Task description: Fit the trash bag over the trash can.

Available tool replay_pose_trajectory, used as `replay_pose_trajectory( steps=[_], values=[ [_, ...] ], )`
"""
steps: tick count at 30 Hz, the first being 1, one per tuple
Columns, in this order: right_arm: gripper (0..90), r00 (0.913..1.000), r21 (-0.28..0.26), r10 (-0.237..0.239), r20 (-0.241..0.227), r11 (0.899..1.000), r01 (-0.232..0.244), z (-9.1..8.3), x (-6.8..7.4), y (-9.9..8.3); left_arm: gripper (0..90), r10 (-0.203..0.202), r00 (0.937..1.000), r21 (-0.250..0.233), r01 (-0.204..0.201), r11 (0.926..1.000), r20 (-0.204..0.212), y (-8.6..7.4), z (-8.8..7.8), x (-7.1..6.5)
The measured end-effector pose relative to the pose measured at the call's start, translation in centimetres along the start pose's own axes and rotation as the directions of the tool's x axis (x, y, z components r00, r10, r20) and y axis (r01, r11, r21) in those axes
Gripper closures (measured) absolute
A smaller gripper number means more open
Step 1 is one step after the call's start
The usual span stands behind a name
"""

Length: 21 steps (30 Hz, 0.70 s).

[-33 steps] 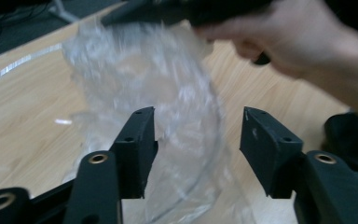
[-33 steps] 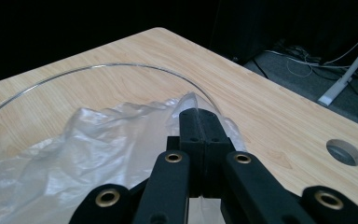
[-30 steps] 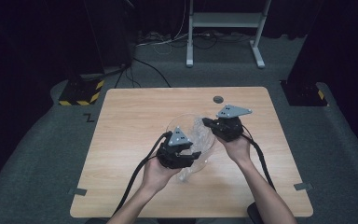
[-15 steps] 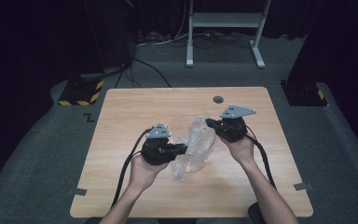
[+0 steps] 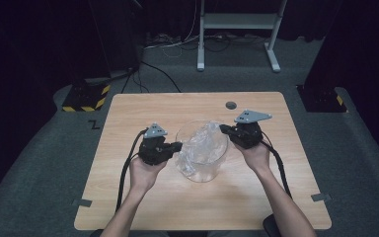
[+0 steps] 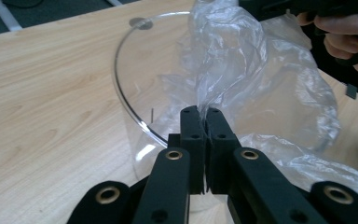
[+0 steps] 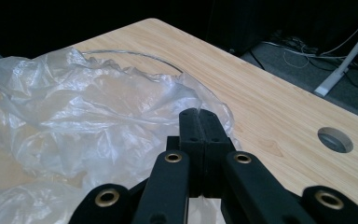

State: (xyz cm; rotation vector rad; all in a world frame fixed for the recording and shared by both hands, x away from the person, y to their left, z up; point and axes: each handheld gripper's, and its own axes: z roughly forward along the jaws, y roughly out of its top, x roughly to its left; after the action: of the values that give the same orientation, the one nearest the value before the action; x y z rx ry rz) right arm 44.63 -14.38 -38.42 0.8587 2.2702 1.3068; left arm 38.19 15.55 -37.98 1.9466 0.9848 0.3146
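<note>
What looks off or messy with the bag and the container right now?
The clear plastic bag sits crumpled and bunched in the clear round container, not spread over its rim. The left gripper and right gripper each pinch an edge. Nothing looks spilled or torn.

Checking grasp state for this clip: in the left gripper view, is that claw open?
No, the left claw has its jaws closed together, pinching a fold of the clear plastic bag.
</note>
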Motion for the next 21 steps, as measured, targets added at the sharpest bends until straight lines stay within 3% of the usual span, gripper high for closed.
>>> replay_pose_trajectory(
  steps=[6, 9, 12, 21],
  values=[
    [89.8, 0.9999, -0.006, 0.012, 0.006, 1.0, -0.012, 0.0, -0.4, 0.1, 87.7, -0.008, 0.9996, -0.044, 0.007, 0.999, -0.027, 0.2, -0.2, 0.7],
    [89.8, 0.9998, -0.006, 0.018, 0.011, 1.0, -0.018, 0.2, -0.8, 0.2, 87.7, -0.039, 0.9991, -0.061, 0.037, 0.9974, -0.019, 0.3, -0.2, 1.4],
    [89.8, 0.9994, -0.003, 0.034, 0.006, 0.999, -0.034, 0.8, -1.2, 0.2, 87.7, -0.023, 0.9976, -0.057, 0.019, 0.9982, -0.066, 0.3, 0.3, 2.0],
    [89.8, 0.9984, -0.009, 0.041, 0.04, 0.999, -0.041, 2.1, -1.8, 0.0, 87.7, -0.048, 0.9947, -0.076, 0.041, 0.9963, -0.091, 0.4, 1.3, 3.1]
  ],
)
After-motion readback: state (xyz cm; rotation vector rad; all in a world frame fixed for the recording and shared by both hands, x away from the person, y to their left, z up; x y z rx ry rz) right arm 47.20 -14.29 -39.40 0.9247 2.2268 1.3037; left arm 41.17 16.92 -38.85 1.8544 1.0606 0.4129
